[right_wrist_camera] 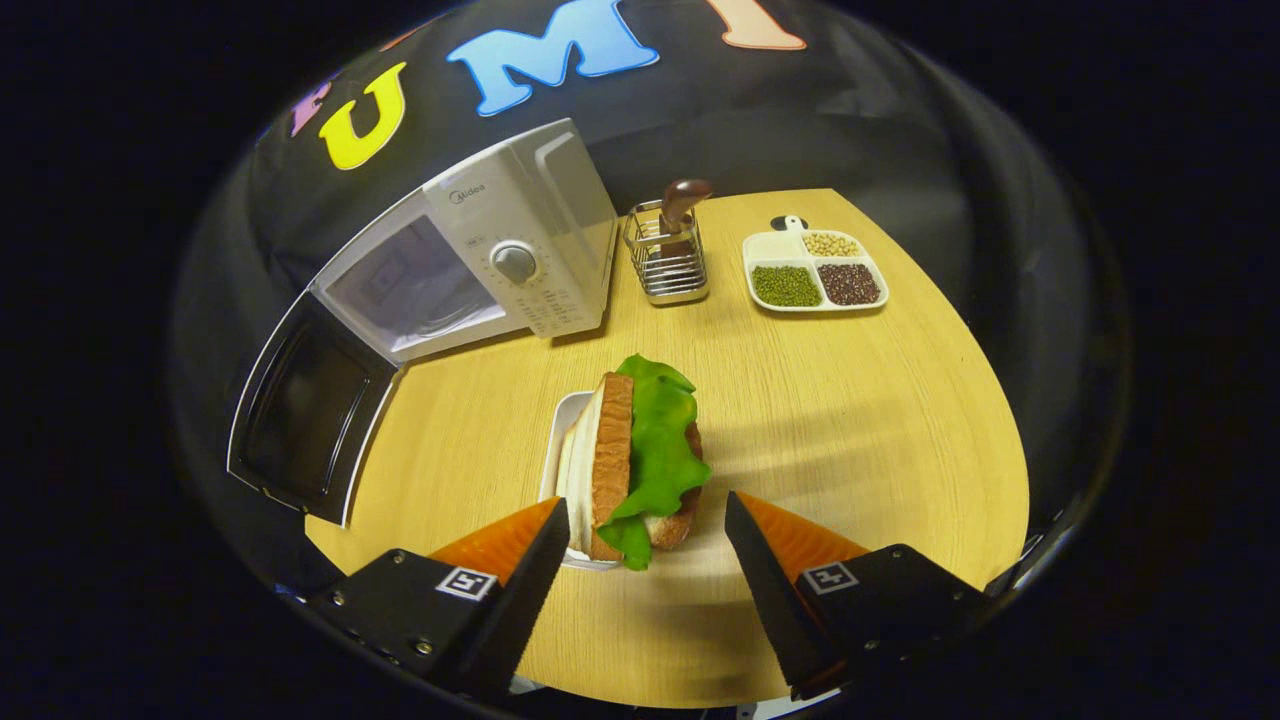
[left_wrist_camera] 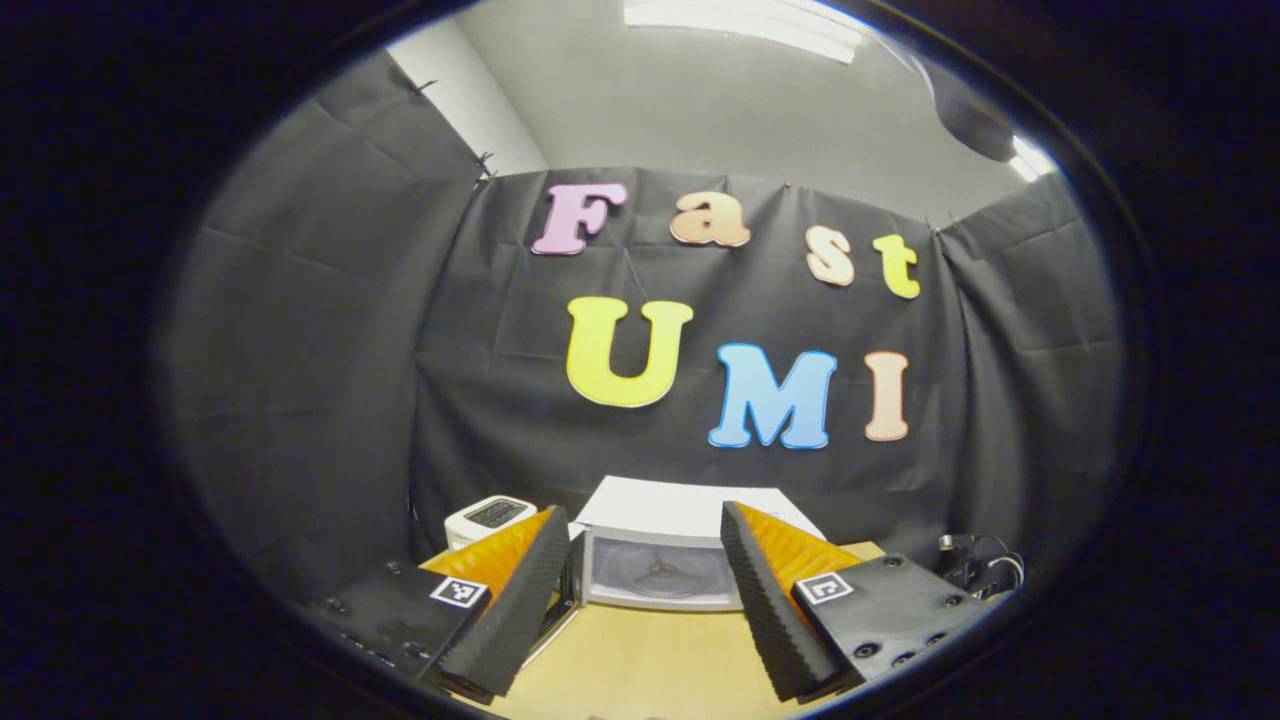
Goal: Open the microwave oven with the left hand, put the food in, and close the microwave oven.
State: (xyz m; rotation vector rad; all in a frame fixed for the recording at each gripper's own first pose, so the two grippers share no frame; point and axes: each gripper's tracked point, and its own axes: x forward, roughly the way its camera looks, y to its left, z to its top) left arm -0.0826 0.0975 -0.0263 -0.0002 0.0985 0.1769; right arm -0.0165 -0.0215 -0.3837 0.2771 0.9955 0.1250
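In the right gripper view a white microwave [right_wrist_camera: 520,250] stands at the table's back left, its dark-windowed door [right_wrist_camera: 305,415] swung wide open to the left. A sandwich [right_wrist_camera: 635,455] of toast and green lettuce lies on a small white plate [right_wrist_camera: 562,425] at the table's middle. My right gripper [right_wrist_camera: 645,518] is open, one finger on each side of the sandwich's near end, and neither presses on it. In the left gripper view my left gripper [left_wrist_camera: 642,515] is open and holds nothing. It faces the microwave's open cavity [left_wrist_camera: 660,572] from a short way off.
A wire utensil holder [right_wrist_camera: 665,258] with a brown handle stands right of the microwave. Beside it lies a white divided tray [right_wrist_camera: 815,272] of beans. A small white device [left_wrist_camera: 488,518] sits left of the microwave, and cables [left_wrist_camera: 975,562] lie at the right table edge.
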